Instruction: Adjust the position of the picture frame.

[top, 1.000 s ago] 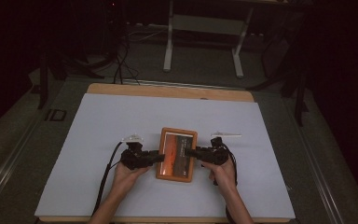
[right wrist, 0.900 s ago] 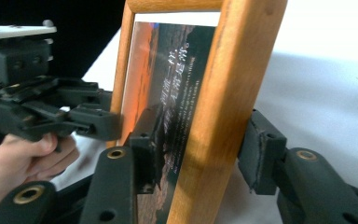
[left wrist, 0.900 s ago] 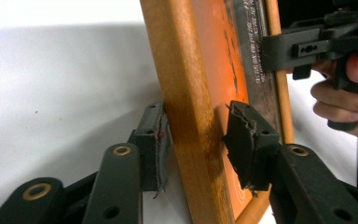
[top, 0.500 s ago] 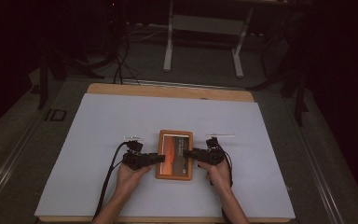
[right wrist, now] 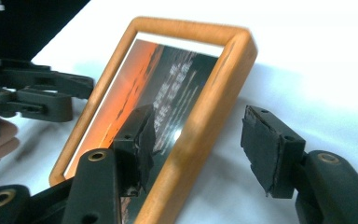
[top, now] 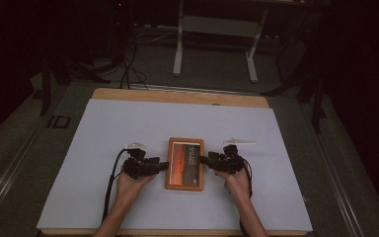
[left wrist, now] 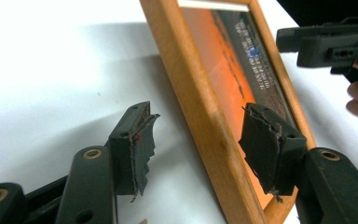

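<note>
A wooden picture frame (top: 185, 163) with an orange sunset print lies on the white sheet (top: 128, 123), between my two hands. My left gripper (top: 164, 166) is at its left rail and my right gripper (top: 203, 160) at its right rail. In the left gripper view the jaws of the left gripper (left wrist: 203, 149) have just been opening; they straddle the frame's rail (left wrist: 200, 107), and the pads stand off it. The right gripper (right wrist: 200, 149) is the same: its jaws have just been opening, with the rail (right wrist: 205, 116) between them untouched.
A small clear strip (top: 239, 142) lies on the sheet behind my right hand. The table's wooden far edge (top: 177, 96) shows beyond the sheet. A white stand (top: 214, 49) and cables are on the dark floor behind it. The left gripper's cable (top: 111, 182) trails toward the near edge.
The frame sat slightly askew and looked larger a second ago; now it lies square and flat. Both hands have stayed at its sides.
</note>
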The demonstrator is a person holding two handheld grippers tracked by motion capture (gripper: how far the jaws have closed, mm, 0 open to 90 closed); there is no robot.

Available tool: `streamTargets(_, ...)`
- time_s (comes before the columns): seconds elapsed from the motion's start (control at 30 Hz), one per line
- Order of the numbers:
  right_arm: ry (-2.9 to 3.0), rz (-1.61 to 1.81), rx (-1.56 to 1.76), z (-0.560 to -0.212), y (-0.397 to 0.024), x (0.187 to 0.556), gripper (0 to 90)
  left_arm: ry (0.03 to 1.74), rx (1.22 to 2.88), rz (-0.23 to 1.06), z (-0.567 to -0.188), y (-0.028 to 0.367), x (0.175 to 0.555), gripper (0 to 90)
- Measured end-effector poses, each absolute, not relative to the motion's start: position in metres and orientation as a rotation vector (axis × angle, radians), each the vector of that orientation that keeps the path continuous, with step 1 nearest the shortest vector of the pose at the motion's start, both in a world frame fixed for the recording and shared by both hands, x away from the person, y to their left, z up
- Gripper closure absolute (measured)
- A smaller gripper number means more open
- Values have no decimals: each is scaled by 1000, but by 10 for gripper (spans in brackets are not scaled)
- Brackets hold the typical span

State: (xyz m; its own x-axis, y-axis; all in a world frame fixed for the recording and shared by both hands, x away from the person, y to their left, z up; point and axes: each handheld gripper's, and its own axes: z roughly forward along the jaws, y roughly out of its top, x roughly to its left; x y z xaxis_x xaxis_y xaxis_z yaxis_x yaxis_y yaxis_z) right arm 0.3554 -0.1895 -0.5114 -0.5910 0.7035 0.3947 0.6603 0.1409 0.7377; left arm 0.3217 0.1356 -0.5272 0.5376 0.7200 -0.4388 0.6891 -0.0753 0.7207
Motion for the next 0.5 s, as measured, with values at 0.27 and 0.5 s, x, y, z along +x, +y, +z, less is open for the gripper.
streamTargets(0.27, 2282, 1451, 1318, -504, -195, 353, 440, 1154, 1755, 221, -515, 137, 306, 435)
streamTargets(0.5, 2263, 1408, 1232, -500, -192, 349, 441, 1095, 1780, 329, -510, 133, 296, 429)
